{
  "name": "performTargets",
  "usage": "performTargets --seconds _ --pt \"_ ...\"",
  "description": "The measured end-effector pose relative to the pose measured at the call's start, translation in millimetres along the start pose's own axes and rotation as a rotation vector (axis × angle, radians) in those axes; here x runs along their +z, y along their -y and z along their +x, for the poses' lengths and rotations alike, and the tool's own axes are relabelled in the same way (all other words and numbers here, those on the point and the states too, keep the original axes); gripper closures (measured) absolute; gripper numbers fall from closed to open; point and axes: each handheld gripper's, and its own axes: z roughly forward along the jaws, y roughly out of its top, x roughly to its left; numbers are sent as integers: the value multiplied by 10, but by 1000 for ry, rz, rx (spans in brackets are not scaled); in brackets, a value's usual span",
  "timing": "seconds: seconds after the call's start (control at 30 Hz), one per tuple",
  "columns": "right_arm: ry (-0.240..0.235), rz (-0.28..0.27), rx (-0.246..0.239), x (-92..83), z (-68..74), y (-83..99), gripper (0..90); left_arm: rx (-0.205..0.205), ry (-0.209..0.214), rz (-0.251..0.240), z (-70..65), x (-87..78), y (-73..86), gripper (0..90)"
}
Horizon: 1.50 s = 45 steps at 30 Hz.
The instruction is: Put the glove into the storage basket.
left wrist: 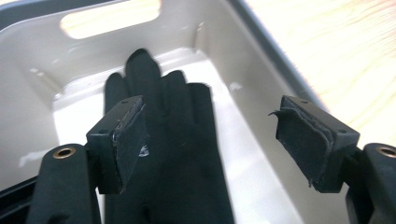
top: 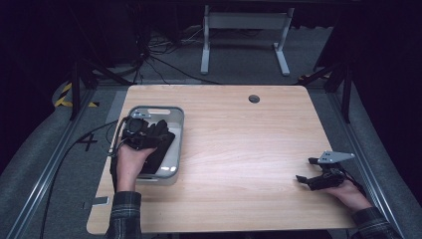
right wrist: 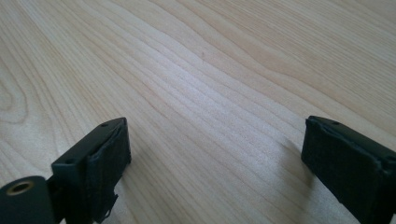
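My left gripper (left wrist: 210, 140) hangs wide over the black glove (left wrist: 173, 154) lying in the grey bin (top: 176, 127), frame left. My right gripper (right wrist: 215, 158) gapes wide above bare desk (right wrist: 210, 70), lower right.

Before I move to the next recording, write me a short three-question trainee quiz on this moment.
1. True or false: the black glove lies inside the grey bin.
2. How do the jaws of the left gripper stand? A) pressed on the glove B) apart, with the glove lying under them C) clamped on the bin's rim
3. What lies under the right gripper?

Key
1. True; it lies flat on the bin's floor, fingers toward the handle slot.
2. B; neither pad presses on the glove.
3. The bare wooden table; the jaws stand open with nothing between them.
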Motion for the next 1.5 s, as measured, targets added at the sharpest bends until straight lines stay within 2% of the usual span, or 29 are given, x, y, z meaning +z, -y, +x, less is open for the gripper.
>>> performTargets --seconds 0.17,0.2,0.47,0.63,0.67,0.73,0.77,0.83,0.87,0.97,1.17,1.3,1.43,1.5 --pt "0 0 0 0 0 0 87 19 28 -30 -133 -22 -53 245" --pt "0 0 0 0 0 0 87 32 42 -43 -212 -32 -82 243" --pt "1 1 0 0 1 0 87 82 119 -80 -581 -6 -176 236" --pt "1 1 -1 -1 0 0 87 116 172 -92 -862 78 -198 234" --pt "0 0 0 0 0 0 87 116 172 -92 -862 78 -198 234" --pt "0 0 0 0 0 0 87 138 193 -91 -996 135 -192 232" --pt "0 0 0 0 0 0 87 156 208 -81 -1098 173 -187 230" --pt "1 1 0 -1 1 0 87 172 222 -85 -1214 220 -173 228" --pt "0 0 0 0 0 0 87 172 222 -85 -1214 220 -173 224" --pt "0 0 0 0 0 0 87 192 245 -83 -1390 306 -134 217" --pt "1 1 0 0 1 0 87 248 266 -55 -1763 524 21 172" --pt "0 1 -1 0 1 0 84 282 300 -22 -1929 695 139 153" --pt "0 -1 -2 3 1 0 83 304 309 3 -2035 853 255 144" --pt "0 -1 -2 2 1 0 83 311 313 32 -2079 920 294 140"
